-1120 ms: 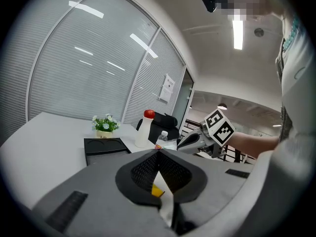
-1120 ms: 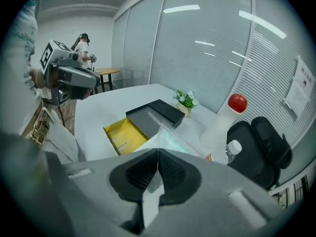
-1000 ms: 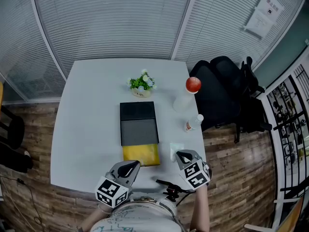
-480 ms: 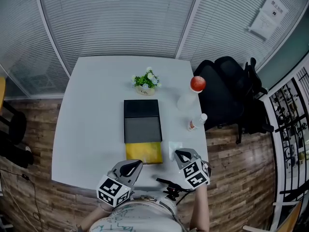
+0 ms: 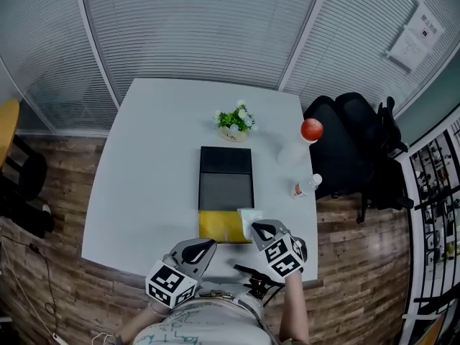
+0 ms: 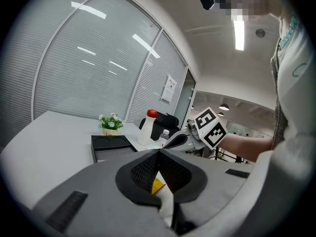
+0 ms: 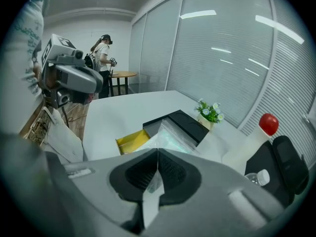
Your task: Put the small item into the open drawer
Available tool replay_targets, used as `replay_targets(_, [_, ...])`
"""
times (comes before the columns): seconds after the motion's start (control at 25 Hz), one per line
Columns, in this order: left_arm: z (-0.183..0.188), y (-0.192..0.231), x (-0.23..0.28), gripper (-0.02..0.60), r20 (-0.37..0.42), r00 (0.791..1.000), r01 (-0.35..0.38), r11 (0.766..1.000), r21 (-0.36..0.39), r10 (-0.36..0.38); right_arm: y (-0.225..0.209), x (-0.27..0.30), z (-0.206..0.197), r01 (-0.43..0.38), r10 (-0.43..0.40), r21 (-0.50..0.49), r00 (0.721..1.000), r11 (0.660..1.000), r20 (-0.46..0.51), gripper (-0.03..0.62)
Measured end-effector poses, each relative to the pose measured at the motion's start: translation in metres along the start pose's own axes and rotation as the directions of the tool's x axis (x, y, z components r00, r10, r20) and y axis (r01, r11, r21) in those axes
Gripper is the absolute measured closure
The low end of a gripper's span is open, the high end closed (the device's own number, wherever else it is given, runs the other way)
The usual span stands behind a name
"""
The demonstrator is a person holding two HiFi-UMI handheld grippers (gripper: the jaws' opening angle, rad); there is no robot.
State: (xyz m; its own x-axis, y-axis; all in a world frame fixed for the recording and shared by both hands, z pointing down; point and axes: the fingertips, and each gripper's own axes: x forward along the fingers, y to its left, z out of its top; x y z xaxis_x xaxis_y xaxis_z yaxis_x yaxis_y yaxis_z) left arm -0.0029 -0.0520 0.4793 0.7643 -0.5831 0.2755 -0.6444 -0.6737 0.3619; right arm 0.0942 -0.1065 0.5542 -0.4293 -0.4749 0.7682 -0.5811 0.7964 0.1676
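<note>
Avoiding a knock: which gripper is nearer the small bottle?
Right. In head view, the right gripper is below-left of the small bottle; the left gripper lies farther left, near the yellow drawer.

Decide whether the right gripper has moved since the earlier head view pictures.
Yes. The right gripper has shifted left toward the open yellow drawer; the clear packet it holds now overlaps the drawer's right edge.

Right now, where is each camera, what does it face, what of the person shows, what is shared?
Head view: on the head, facing down at the table; left hand-held gripper, right hand-held gripper.
Left gripper view: on the left one, facing across the table; shut jaws, forearm.
Right gripper view: on the right one, facing the yellow drawer; jaws gripping a clear bag.
All share the plant.
</note>
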Motion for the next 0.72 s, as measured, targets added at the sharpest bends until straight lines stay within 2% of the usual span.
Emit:
replay_targets(0.32, [-0.004,0.017,-0.025,0.584,0.02,0.999,-0.042,0.999,-0.032,0.042,0.025,0.023,0.021,-0.055,0.055,-0.044,0.998,0.998,0.001,0.588])
replay_targets(0.72, [-0.001,0.028,-0.046,0.584,0.04,0.998,-0.035,0.998,-0.048,0.037,0.042,0.041,0.031,-0.068,0.067,-0.04,0.998,0.997,-0.007,0.588])
